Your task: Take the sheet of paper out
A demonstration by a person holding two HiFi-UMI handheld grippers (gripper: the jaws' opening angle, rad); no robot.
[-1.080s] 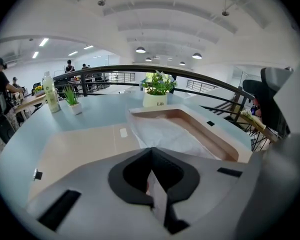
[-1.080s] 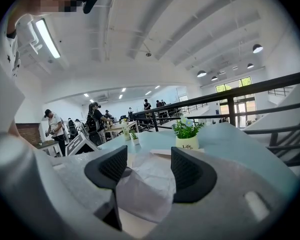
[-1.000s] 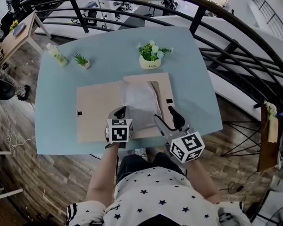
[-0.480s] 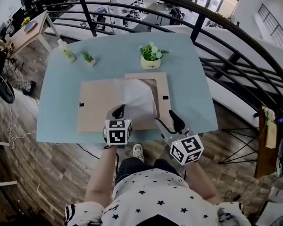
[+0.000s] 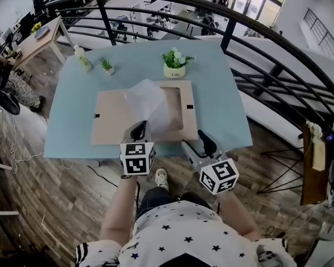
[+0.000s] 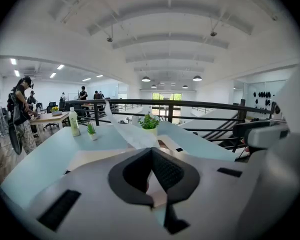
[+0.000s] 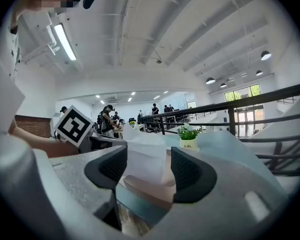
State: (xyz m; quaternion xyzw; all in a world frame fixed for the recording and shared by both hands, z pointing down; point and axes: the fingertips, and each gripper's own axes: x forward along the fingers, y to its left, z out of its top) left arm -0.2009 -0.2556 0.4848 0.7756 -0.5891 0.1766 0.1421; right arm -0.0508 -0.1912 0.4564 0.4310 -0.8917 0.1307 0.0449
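A thin, translucent white sheet of paper rises off the open tan folder, which lies on the light blue table. My left gripper is shut on the sheet's near corner at the table's front edge. In the left gripper view the jaws are closed and the sheet runs up and away from them. My right gripper stands open just off the front edge, right of the left one, holding nothing. In the right gripper view, the sheet shows beyond the gripper's spread pads.
At the table's back stand a white pot of flowers, a small green plant and a pale bottle. A black railing curves behind and to the right. A wood floor lies below the near edge.
My left gripper has drawn back toward me and risen, lifting the sheet off the folder. The right gripper has also pulled back past the table's front edge.
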